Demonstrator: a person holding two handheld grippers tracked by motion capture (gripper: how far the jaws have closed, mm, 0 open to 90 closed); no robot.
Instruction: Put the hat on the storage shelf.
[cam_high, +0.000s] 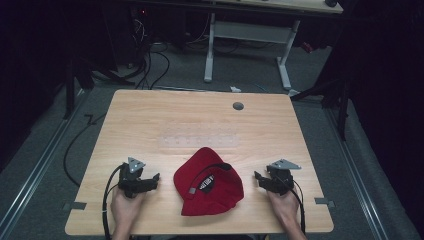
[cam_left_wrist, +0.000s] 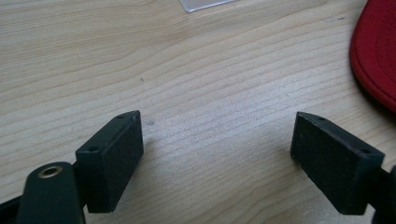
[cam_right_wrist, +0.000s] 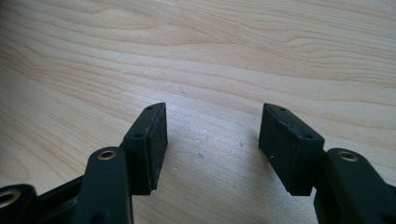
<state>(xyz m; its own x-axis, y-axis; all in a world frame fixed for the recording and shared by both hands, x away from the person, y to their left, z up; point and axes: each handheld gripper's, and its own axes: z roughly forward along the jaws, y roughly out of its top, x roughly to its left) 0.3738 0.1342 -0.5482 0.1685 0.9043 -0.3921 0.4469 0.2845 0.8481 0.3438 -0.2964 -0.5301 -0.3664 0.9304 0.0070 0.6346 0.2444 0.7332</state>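
while the red cap lies on the near half of the wooden table, we hold a gripper at each side of it, and neither one touches it. the cap rests with its dark inner band and a black label facing up, its brim toward the near edge. just beyond it lies a clear plastic strip, flat on the wood and apart from the cap.

our left gripper sits to the left of the cap, jaws pointing toward it, spread wide with only bare table between them. in the left gripper view its fingers stand far apart above the wood grain, and the red edge of the cap shows at the right, clear of the nearer pad.

our right gripper sits to the right of the cap, also aimed at it. in the right gripper view its fingers are parted, a little less widely than the left pair, and nothing is held between them.

a small grey round cap is set in the table near its far edge.
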